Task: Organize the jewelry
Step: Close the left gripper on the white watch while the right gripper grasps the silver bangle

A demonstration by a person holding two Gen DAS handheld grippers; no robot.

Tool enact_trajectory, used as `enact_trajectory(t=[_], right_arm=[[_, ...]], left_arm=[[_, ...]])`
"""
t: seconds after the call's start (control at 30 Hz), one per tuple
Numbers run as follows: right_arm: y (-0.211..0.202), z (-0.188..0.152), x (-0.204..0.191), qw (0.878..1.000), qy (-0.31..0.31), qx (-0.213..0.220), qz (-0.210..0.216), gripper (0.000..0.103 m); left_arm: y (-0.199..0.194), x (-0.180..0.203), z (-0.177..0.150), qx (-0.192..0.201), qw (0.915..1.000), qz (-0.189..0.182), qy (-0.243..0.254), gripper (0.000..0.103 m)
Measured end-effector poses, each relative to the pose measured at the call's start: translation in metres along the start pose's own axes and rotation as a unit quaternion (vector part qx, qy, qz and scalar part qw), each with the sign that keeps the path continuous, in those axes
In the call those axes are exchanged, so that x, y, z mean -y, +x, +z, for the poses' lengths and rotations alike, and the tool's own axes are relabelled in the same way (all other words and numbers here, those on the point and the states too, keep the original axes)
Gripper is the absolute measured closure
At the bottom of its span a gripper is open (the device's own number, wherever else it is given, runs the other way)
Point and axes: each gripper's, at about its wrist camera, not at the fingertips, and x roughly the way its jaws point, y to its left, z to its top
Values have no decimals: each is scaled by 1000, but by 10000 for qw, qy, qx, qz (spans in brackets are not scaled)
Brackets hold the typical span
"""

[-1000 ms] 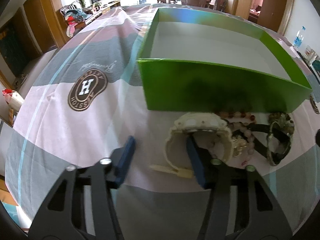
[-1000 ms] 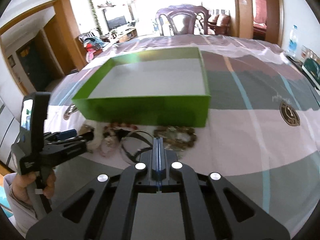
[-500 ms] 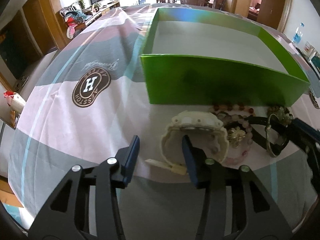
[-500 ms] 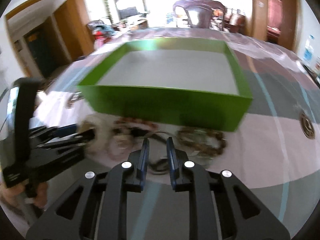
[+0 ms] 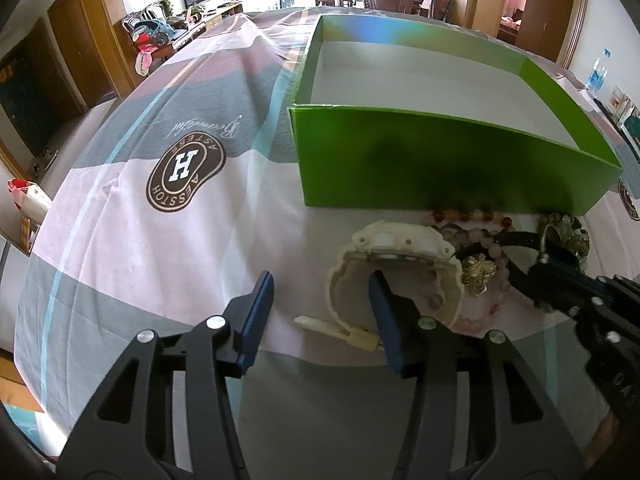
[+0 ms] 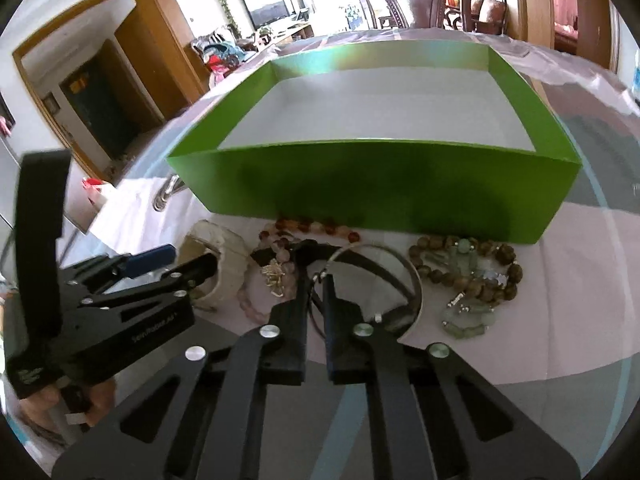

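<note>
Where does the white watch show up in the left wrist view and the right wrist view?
Left wrist view: white watch lies lower centre, its strap around the right-hand finger of the left gripper.
Right wrist view: left of centre, partly hidden behind the left gripper.
Shared landmark: the green box just behind it.

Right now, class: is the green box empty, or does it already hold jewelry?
Empty: the green box shows only bare white floor; the jewelry lies outside on the cloth.

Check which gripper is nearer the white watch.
Left. The left gripper straddles one side of the white watch band, jaws opening, one finger inside the loop. The right gripper is beside it at the thin bangle, over the beads.
</note>
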Motion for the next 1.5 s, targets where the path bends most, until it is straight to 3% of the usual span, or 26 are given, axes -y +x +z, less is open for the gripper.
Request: enact_trajectory(t=[0.27, 0.47, 0.53, 0.63, 0.7, 0.8, 1.07, 1.1, 1.17, 1.23, 1.37, 1.43, 1.5], right_arm=[[-53, -6, 11, 9984, 56, 497, -250, 97], [-71, -25, 34, 9916, 94, 475, -1199, 97], [-66, -31, 44, 9899, 205, 327, -1365, 97], [-55, -39, 53, 9901, 301, 151, -1359, 96], [-49, -41, 52, 9910, 276, 122, -1307, 96], [-48, -40, 51, 9925, 234, 151, -1189, 97], [-59, -34, 45, 9927, 179, 296, -1159, 97], [-61, -35, 49, 9919, 213, 286, -1218, 96], [-68, -36, 59, 9885, 313, 316, -1446, 73], [-77, -39, 71, 9842, 425, 409, -1670, 61], [-84, -45, 88, 9799, 589, 382, -1868, 60], [-79, -46, 92, 9804, 593, 311, -1851, 60], [-70, -47, 91, 9821, 588, 219, -1775, 61]], left_arm=[[-1, -4, -1, -14, 10000, -26, -21, 51], [0, -10, 7, 1, 10000, -4, -46, 51], [4, -10, 9, -80, 9999, -70, -36, 58], [3, -9, 10, -48, 9999, -156, 17, 66], [2, -9, 9, -14, 9998, -209, 70, 78], [-3, -10, 7, 17, 9997, -251, 82, 89], [-26, -18, 0, 180, 9991, -364, 113, 90], [-28, -17, -1, 185, 9991, -369, 128, 94], [-30, -16, -4, 192, 9991, -335, 166, 94], [-29, -16, -6, 159, 9992, -328, 170, 94], [-23, -15, -7, 52, 9995, -307, 109, 92], [-20, -16, -6, 30, 9996, -275, 63, 85], [-18, -17, -5, 41, 9997, -247, 33, 65]])
